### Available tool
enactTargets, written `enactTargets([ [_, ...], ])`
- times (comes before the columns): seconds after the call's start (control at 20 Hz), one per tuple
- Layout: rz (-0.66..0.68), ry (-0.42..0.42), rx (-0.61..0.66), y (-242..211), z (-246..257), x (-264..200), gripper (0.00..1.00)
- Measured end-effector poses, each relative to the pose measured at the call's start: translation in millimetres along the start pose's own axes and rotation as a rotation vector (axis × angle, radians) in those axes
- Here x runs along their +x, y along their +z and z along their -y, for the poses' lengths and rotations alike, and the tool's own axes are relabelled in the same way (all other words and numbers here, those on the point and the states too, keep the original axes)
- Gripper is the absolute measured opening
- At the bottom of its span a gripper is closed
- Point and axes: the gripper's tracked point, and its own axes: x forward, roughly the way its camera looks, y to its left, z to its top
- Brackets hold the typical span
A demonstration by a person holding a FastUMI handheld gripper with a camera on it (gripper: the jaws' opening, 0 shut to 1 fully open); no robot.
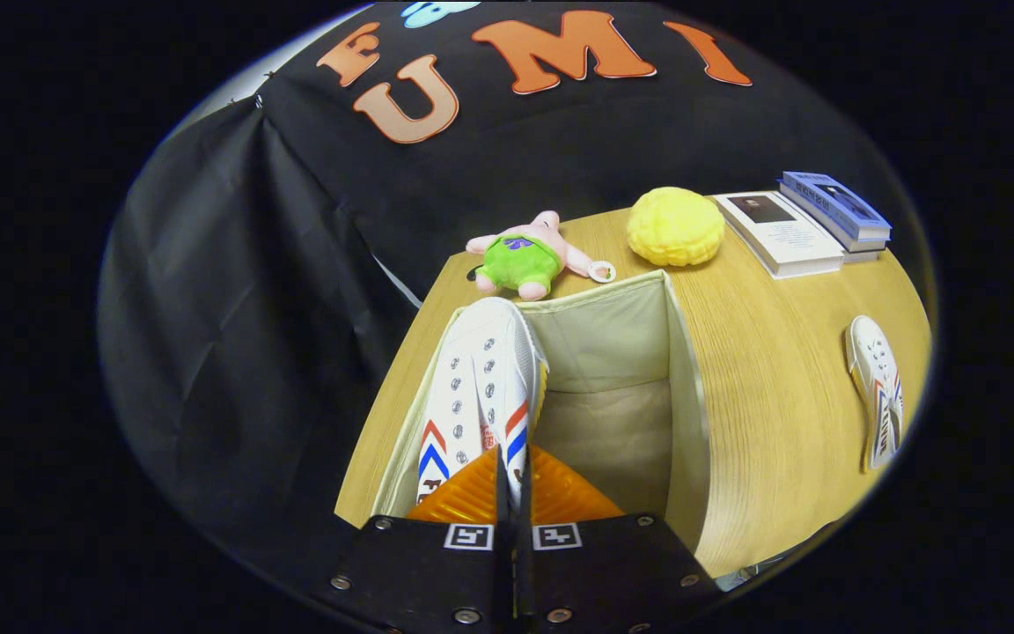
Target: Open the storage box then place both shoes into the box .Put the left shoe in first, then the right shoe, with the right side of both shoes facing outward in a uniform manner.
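Shoe [482, 387] heel hidden behind the tool [513, 489] — fingers pressed together, pinching the shoe's rear edge. Shoe hangs toe-forward just ahead of the tool, over the left side of the open box [687, 396]; box floor partly hidden. Second shoe [877, 387] lies well apart on the wooden table [771, 370] — plush toy [525, 255], yellow ball [674, 226], books [811, 220] beyond the box.

Light falls evenly and fairly bright on the wooden table [762, 387] from overhead, with a soft sheen on its far side and the booth cloth staying dark. My lens bends everything hard toward the rim (the table edge curves like a bowl), and the second shoe [877, 387] out there looks stretched. My gripper [513, 489], pinched on the shoe [481, 387], sits slightly soft, while the open box [687, 396] holds gentle shadow inside.
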Motion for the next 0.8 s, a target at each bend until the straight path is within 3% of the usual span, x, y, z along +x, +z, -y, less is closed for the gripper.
enactTargets([
  [0.1,-0.047,0.011,-0.019,-7,-6,6,0.15],
  [0.2,-0.035,0.014,-0.035,-3,-11,3,0.7],
  [0.25,-0.028,0.008,-0.045,-3,-9,-1,0.86],
  [0.3,-0.025,0.009,-0.046,-1,-8,-3,0.93],
  [0.35,-0.018,0.01,-0.041,2,-8,-5,0.98],
  [0.8,0.129,-0.074,-0.073,61,37,-38,0.98],
])
